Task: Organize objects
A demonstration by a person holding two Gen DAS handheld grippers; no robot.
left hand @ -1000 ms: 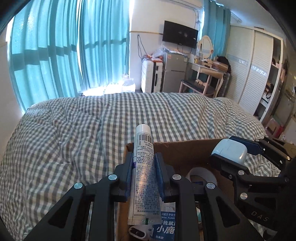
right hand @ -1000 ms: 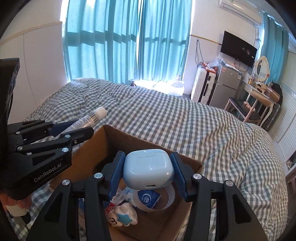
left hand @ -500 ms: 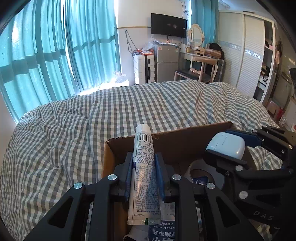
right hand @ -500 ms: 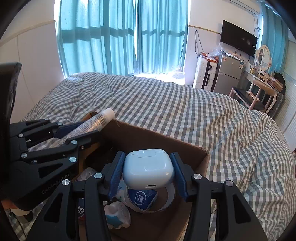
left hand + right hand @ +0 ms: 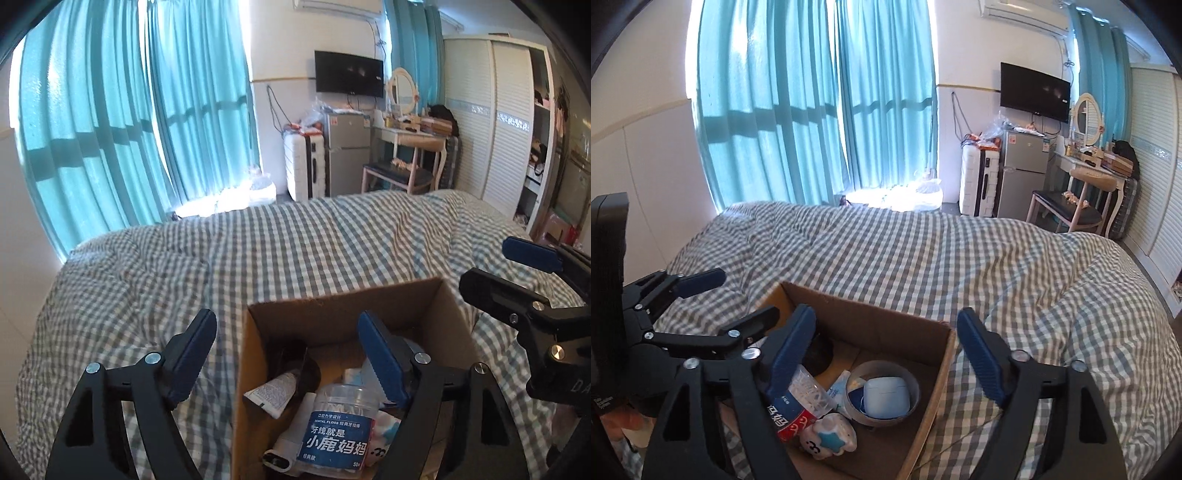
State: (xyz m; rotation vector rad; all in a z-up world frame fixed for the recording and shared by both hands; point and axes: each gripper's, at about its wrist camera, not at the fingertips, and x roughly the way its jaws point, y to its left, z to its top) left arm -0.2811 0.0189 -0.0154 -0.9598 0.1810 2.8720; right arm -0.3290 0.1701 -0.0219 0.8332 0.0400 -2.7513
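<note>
A brown cardboard box (image 5: 343, 304) (image 5: 864, 314) sits on the checked bed. In it lie the white tube (image 5: 275, 393), a clear dental floss jar with a blue label (image 5: 338, 435) (image 5: 798, 402), a white earbud case (image 5: 886, 397) resting inside a tape roll (image 5: 882, 369), and a small white toy with a blue star (image 5: 829, 437). My left gripper (image 5: 286, 350) is open and empty above the box's left wall. My right gripper (image 5: 886, 343) is open and empty above the box's right side.
The grey-white checked duvet (image 5: 295, 240) (image 5: 997, 266) covers the bed all around the box. Beyond it stand teal curtains (image 5: 129, 129), a white suitcase (image 5: 304, 166), a small fridge (image 5: 347, 151), a dressing table with a chair (image 5: 406, 147) and a wardrobe (image 5: 498, 122).
Both grippers have opened. The tube has left my left gripper and the earbud case my right gripper; both now lie in the box. Both grippers have risen and drawn back.
</note>
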